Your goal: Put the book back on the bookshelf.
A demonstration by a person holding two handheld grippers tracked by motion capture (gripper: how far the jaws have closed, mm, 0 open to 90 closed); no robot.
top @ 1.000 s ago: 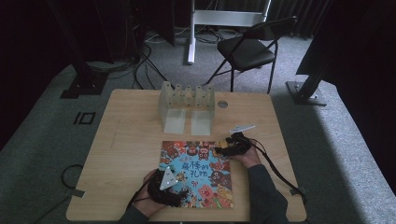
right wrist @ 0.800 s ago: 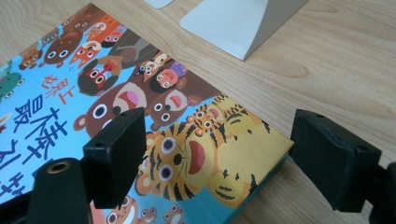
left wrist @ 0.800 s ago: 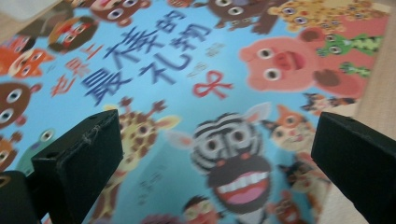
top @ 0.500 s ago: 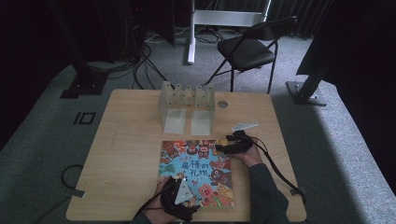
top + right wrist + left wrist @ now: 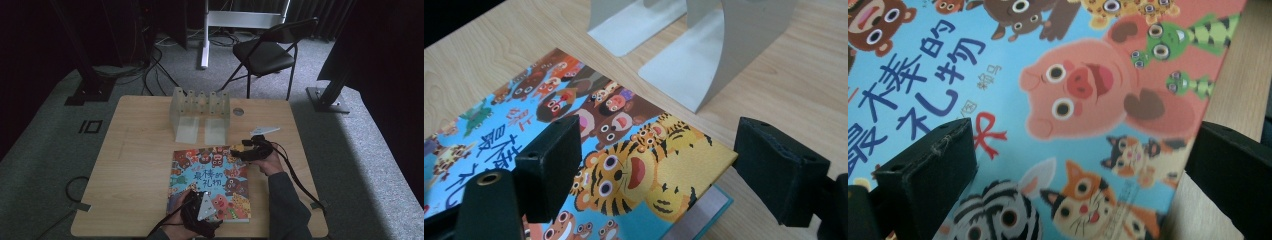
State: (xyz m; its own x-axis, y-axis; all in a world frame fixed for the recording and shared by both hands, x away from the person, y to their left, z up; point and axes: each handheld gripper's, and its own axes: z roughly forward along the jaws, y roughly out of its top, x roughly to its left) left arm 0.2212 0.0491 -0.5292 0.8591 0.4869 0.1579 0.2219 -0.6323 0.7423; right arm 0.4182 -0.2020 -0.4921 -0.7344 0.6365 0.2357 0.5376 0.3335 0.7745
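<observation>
A picture book (image 5: 210, 182) with cartoon animals on its cover lies flat at the table's front middle. My left gripper (image 5: 200, 198) hovers over the book's near edge. In the left gripper view its jaws (image 5: 1075, 150) stand wide apart over the pink pig, pinching nothing, and they have just been opening. My right gripper (image 5: 240, 151) is at the book's far right corner. In the right gripper view it is open (image 5: 664, 145), with the tiger corner of the book (image 5: 659, 175) lying between and below the jaws, untouched. A grey page shows under that corner.
Translucent bookends (image 5: 200, 112) stand upright behind the book, and their flat feet (image 5: 684, 65) lie close to its far corner. A round grommet (image 5: 238, 111) sits in the wooden table (image 5: 135, 165). A folding chair (image 5: 265, 55) stands beyond the table.
My left gripper has slid right along the book's near edge and drawn back toward the person. My right gripper has lifted slightly at the far corner.
</observation>
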